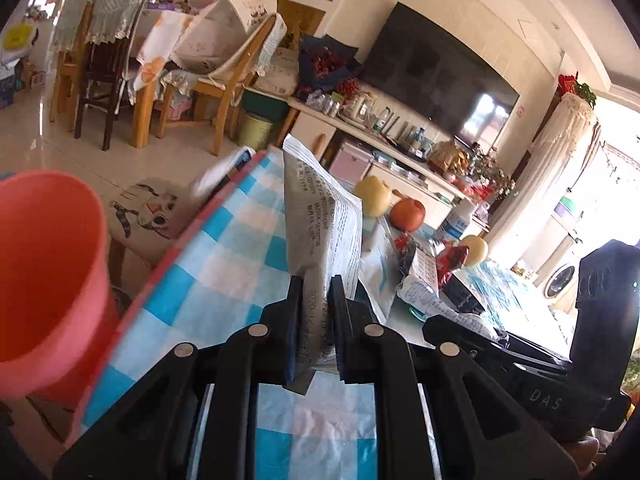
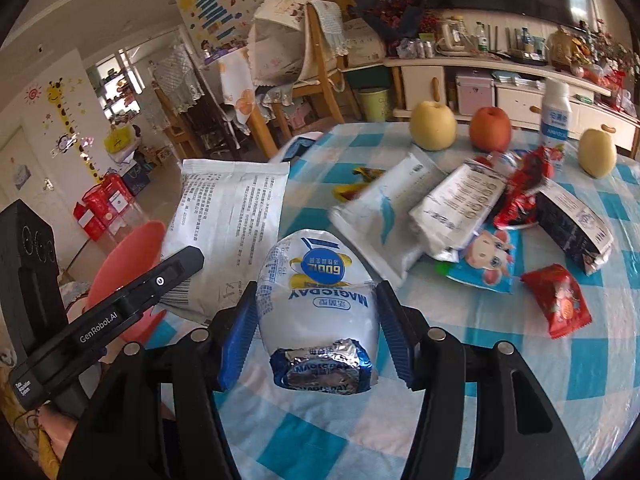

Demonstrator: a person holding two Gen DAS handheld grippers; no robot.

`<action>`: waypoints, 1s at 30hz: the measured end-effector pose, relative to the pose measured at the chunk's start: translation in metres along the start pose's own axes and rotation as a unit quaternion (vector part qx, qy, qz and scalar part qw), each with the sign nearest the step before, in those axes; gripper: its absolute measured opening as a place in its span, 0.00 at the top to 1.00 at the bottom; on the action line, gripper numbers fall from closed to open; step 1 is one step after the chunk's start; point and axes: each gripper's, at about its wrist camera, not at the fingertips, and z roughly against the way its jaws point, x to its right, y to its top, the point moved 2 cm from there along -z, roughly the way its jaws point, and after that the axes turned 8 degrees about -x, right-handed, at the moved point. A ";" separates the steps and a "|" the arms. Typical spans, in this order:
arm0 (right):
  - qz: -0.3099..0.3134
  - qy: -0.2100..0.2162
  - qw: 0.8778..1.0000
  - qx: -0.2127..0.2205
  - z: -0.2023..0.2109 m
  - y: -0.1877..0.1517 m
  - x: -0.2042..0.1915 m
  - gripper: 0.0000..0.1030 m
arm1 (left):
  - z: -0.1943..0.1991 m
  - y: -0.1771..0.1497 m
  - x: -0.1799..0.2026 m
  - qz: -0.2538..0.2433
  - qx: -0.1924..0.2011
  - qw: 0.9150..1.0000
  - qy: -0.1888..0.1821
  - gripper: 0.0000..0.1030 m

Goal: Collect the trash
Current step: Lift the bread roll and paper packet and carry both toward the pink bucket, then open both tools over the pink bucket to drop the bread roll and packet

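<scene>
My left gripper (image 1: 316,292) is shut on a flat white printed packet (image 1: 320,216) and holds it upright above the blue-checked table (image 1: 224,264); the packet also shows in the right wrist view (image 2: 228,216). A salmon-pink bin (image 1: 44,272) stands off the table's left edge, also in the right wrist view (image 2: 128,256). My right gripper (image 2: 316,300) is shut on a white Magicday bottle (image 2: 316,288) with a foil top, above the table. More wrappers lie ahead: white packs (image 2: 460,204), a red wrapper (image 2: 560,304), a dark packet (image 2: 572,224).
Two yellow pears (image 2: 434,126), a red apple (image 2: 490,130) and a white bottle (image 2: 554,114) stand at the table's far side. Chairs (image 1: 224,76) and a TV cabinet (image 1: 400,152) are beyond. A cat-print stool (image 1: 148,212) sits by the table's left edge.
</scene>
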 end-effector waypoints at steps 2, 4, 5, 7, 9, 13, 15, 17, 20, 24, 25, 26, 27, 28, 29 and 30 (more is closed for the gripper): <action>0.025 0.020 0.999 -0.001 -0.007 0.011 -0.030 0.43 | 0.020 0.006 -0.017 0.010 0.023 0.999 0.023 0.85; 0.051 0.041 0.998 -0.002 -0.016 0.022 -0.061 0.43 | 0.041 0.010 -0.038 0.020 0.045 0.997 0.057 0.85; 0.063 0.053 0.997 -0.004 -0.022 0.027 -0.077 0.43 | 0.050 0.013 -0.049 0.028 0.052 0.996 0.071 0.85; 0.085 0.074 0.994 -0.009 -0.035 0.037 -0.108 0.43 | 0.067 0.018 -0.075 0.050 0.059 0.992 0.102 0.85; 0.107 0.090 0.990 -0.017 -0.052 0.046 -0.138 0.42 | 0.077 0.023 -0.100 0.069 0.059 0.987 0.132 0.85; 0.141 0.110 0.983 -0.044 -0.090 0.058 -0.188 0.42 | 0.087 0.027 -0.151 0.108 0.044 0.977 0.176 0.84; 0.153 0.099 0.981 -0.060 -0.108 0.057 -0.204 0.42 | 0.088 0.026 -0.174 0.130 0.038 0.971 0.199 0.83; 0.155 0.079 0.982 -0.076 -0.122 0.054 -0.210 0.34 | 0.086 0.024 -0.191 0.152 0.027 0.966 0.205 0.80; 0.122 0.075 0.987 -0.075 -0.119 0.048 -0.198 0.25 | 0.088 0.019 -0.206 0.158 0.006 0.962 0.223 0.61; 0.081 0.059 0.994 -0.050 -0.091 0.042 -0.171 0.15 | 0.102 0.010 -0.204 0.147 0.023 0.959 0.241 0.43; 0.072 0.054 0.995 -0.044 -0.082 0.040 -0.162 0.14 | 0.108 0.010 -0.201 0.144 0.033 0.959 0.241 0.39; 0.063 0.045 0.996 -0.036 -0.071 0.038 -0.153 0.13 | 0.115 0.008 -0.197 0.139 0.043 0.960 0.238 0.33; 0.054 0.037 0.997 -0.031 -0.062 0.035 -0.146 0.13 | 0.119 0.005 -0.190 0.133 0.057 0.963 0.228 0.30; 0.046 0.030 0.998 -0.026 -0.052 0.032 -0.137 0.13 | 0.125 0.004 -0.187 0.126 0.073 0.965 0.219 0.27; 0.039 0.024 0.999 -0.020 -0.041 0.029 -0.128 0.13 | 0.134 0.004 -0.181 0.118 0.091 0.965 0.215 0.24; 0.034 0.014 0.999 -0.014 -0.031 0.025 -0.121 0.13 | 0.140 0.004 -0.176 0.112 0.106 0.965 0.213 0.20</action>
